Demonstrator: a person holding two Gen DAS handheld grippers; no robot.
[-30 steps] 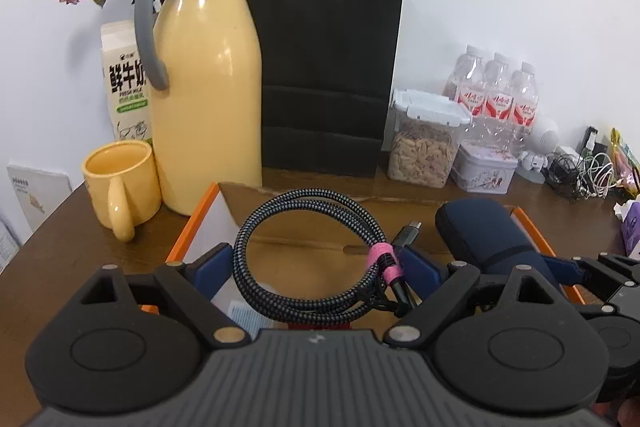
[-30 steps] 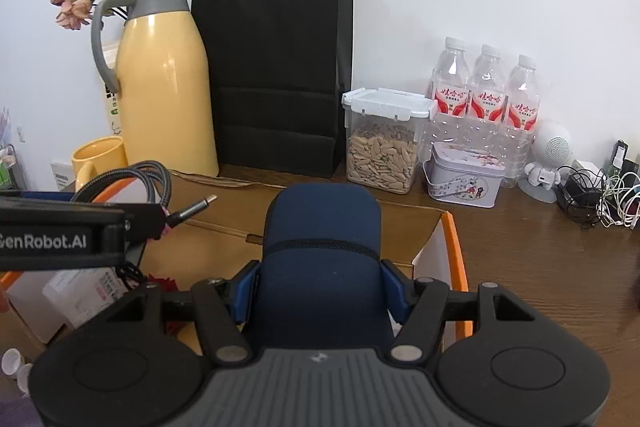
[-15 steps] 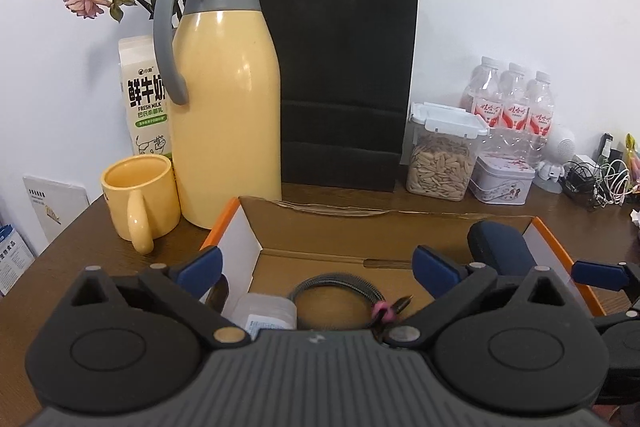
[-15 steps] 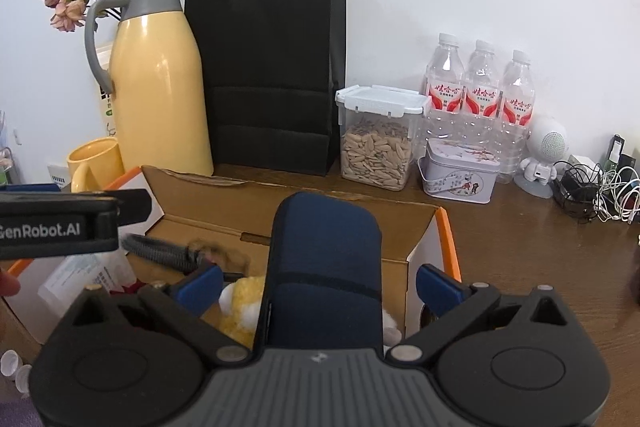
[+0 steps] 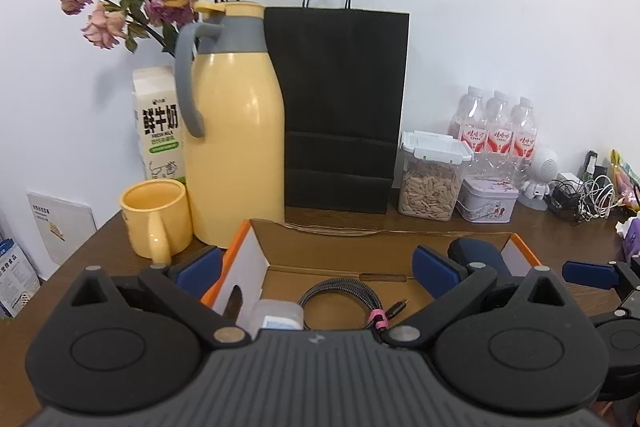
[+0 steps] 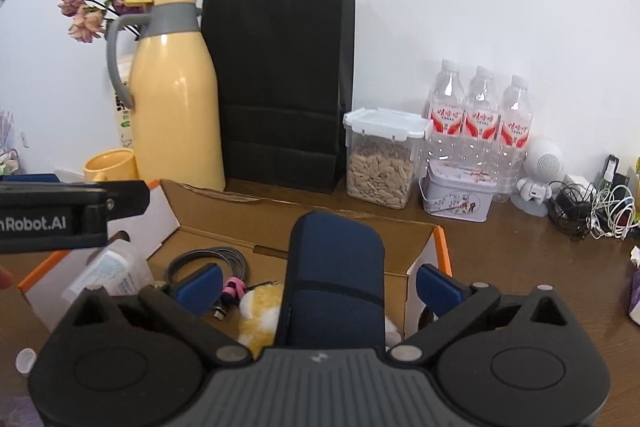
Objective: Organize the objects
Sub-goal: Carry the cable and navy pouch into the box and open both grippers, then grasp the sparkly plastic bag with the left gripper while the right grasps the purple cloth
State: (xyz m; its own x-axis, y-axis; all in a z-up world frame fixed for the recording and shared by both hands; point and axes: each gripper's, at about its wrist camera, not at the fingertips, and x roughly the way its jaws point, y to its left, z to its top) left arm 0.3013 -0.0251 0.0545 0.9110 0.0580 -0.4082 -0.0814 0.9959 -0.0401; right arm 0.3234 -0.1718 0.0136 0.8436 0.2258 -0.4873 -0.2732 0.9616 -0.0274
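Note:
An open cardboard box with orange edges [image 5: 340, 247] [image 6: 416, 239] stands on the brown table. Inside lie a coiled braided cable with a pink tie [image 5: 340, 301] [image 6: 208, 261], a small clear plastic bottle [image 5: 276, 315] [image 6: 104, 271], a yellow-white plush [image 6: 258, 311] and a dark blue case [image 6: 336, 279] [image 5: 476, 253] standing at the right. My left gripper [image 5: 318, 269] is open and empty above the box. My right gripper [image 6: 318, 287] is open, its blue pads apart from the case's sides.
Behind the box stand a yellow mug [image 5: 154, 217], a yellow thermos jug [image 5: 232, 147], a milk carton [image 5: 160, 123], a black paper bag [image 5: 340, 107], a jar of seeds [image 5: 430, 179], a tin [image 5: 486, 201], water bottles [image 5: 496, 131] and tangled chargers [image 5: 580, 195].
My left gripper opened and let the cable drop into the box, then pulled up and back. My right gripper opened off the blue case, which now stands in the box.

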